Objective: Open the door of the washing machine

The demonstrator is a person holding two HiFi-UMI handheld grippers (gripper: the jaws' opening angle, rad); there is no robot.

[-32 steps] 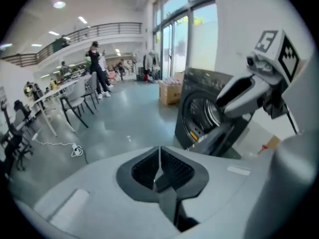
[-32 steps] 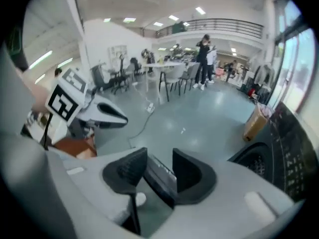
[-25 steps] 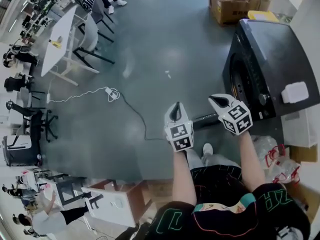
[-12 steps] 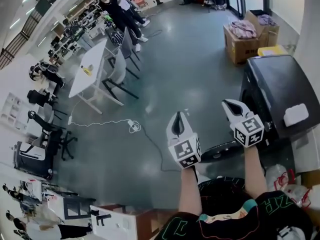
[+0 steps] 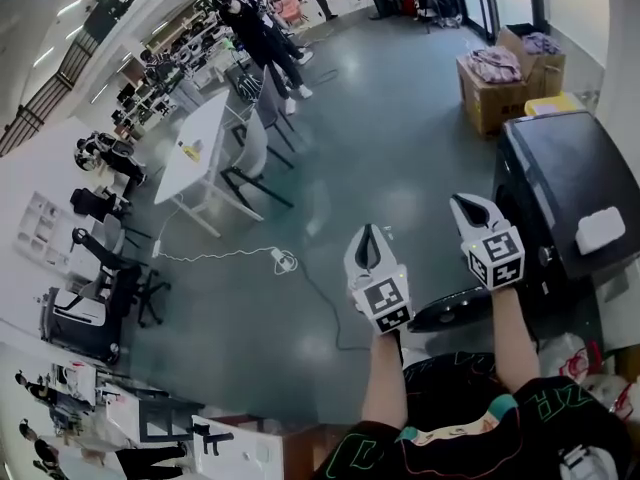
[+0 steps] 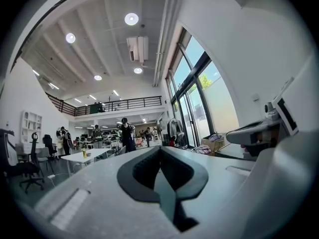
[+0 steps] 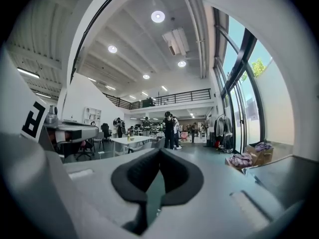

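The black washing machine (image 5: pixel 560 183) stands at the right of the head view. Its round dark door (image 5: pixel 447 309) sticks out from the front, swung away from the drum, just below my right forearm. My right gripper (image 5: pixel 468 206) hangs in the air beside the machine's front top edge, jaws shut with nothing between them. My left gripper (image 5: pixel 368 238) is held level further left over the floor, also shut and empty. In the right gripper view the shut jaws (image 7: pixel 159 156) point across the room, with the machine's top (image 7: pixel 286 176) at the right. The left gripper view shows its shut jaws (image 6: pixel 160 152).
A white box (image 5: pixel 600 230) lies on the machine's top. Cardboard boxes of clothes (image 5: pixel 495 76) stand behind the machine. A cable with a plug strip (image 5: pixel 285 261) trails over the grey floor. A white table (image 5: pixel 200 146) with chairs and standing people are further off at the left.
Both grippers have risen from in front of the machine's door to a level hold. The head view has tilted up and shows more of the room. The jaws stayed shut.
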